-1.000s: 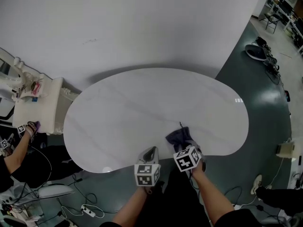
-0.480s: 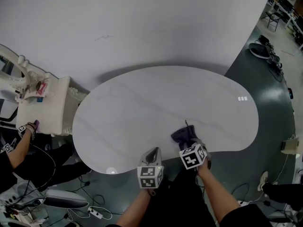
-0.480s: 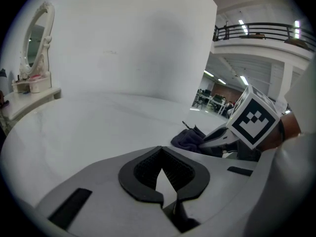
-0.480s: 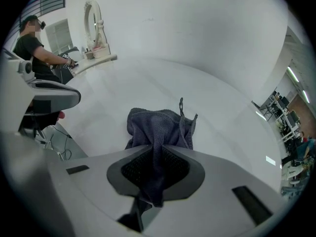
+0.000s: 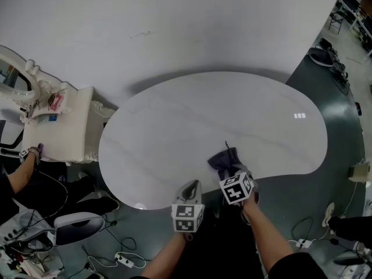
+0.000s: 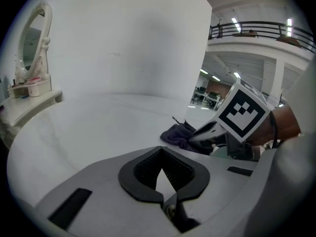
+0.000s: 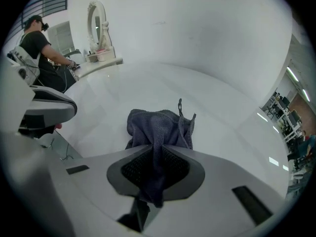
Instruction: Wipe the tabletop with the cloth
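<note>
Pinching the dark cloth (image 7: pixel 159 125) tight, the right claw (image 7: pixel 157 154) rests it on the white worktop (image 5: pixel 186 115); left claw (image 6: pixel 160 158) is pressed together, nothing in it.

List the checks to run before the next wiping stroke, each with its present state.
1. Dark grey-blue terry cloth clamped in the right gripper: ok.
2. Cloth's free part lying on the white marble-look tabletop: ok.
3. Left gripper shut, empty, clear of the cloth: ok.
4. Nothing standing on the tabletop in the stroke's path: ok.
5. Which areas are already wiped: cannot tell.
</note>
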Demonstrator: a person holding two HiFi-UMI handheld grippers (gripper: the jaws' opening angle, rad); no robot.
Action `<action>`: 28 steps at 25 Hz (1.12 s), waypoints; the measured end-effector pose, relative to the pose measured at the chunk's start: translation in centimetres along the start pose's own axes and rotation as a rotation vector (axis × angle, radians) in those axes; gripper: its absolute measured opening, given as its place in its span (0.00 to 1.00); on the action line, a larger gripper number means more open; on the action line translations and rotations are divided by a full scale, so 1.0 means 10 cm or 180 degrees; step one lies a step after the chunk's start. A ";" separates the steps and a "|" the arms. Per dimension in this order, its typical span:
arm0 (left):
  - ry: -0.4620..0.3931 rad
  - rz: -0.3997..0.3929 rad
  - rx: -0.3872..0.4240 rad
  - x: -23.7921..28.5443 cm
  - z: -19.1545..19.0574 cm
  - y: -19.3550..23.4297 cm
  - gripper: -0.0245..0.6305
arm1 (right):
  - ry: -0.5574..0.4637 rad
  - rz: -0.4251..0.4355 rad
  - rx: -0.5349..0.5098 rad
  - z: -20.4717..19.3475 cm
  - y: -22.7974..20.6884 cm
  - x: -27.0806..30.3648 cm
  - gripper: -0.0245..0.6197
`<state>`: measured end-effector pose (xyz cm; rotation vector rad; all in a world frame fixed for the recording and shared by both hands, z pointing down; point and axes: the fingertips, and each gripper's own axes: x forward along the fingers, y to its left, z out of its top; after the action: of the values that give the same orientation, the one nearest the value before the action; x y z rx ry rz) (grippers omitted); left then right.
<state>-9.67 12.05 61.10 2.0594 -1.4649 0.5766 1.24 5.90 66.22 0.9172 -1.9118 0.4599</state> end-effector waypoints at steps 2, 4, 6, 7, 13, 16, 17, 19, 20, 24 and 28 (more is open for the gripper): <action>0.0008 0.0055 -0.0073 -0.08 -0.06 0.05 0.04 | -0.0017 0.0100 -0.0122 0.05 0.19 0.00 0.10; 0.0013 0.0149 -0.0183 -0.17 -0.10 0.09 0.04 | -0.0019 0.0208 -0.0278 0.09 0.38 -0.01 0.10; 0.0012 0.0265 -0.0311 -0.26 -0.16 0.14 0.04 | -0.0011 0.0305 -0.0422 0.13 0.53 -0.01 0.10; 0.0001 0.0321 -0.0370 -0.30 -0.18 0.17 0.04 | -0.0009 0.0345 -0.0485 0.15 0.59 0.00 0.10; -0.0056 0.0744 -0.0668 -0.55 -0.41 0.43 0.04 | -0.0055 0.0614 -0.0695 0.29 0.94 0.08 0.10; -0.0097 0.0912 -0.0753 -0.72 -0.50 0.52 0.04 | -0.0049 0.0715 -0.0799 0.36 1.19 0.11 0.10; -0.0118 0.0973 -0.0782 -0.78 -0.53 0.54 0.04 | -0.0053 0.0764 -0.0850 0.37 1.28 0.11 0.10; -0.0151 0.1090 -0.0803 -0.87 -0.58 0.61 0.04 | -0.0080 0.0842 -0.0981 0.41 1.45 0.13 0.10; -0.0155 0.1139 -0.0802 -0.91 -0.60 0.66 0.04 | -0.0090 0.0869 -0.1028 0.43 1.53 0.14 0.10; -0.0160 0.1321 -0.0868 -1.21 -0.76 0.96 0.04 | -0.0064 0.0961 -0.1159 0.49 1.93 0.15 0.10; -0.0161 0.1471 -0.1012 -1.43 -0.87 1.32 0.04 | -0.0080 0.1028 -0.1162 0.63 2.22 0.20 0.10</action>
<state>-26.97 24.53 61.20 1.5081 -1.9394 0.4293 -19.78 15.49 66.08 0.3808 -2.0862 0.2709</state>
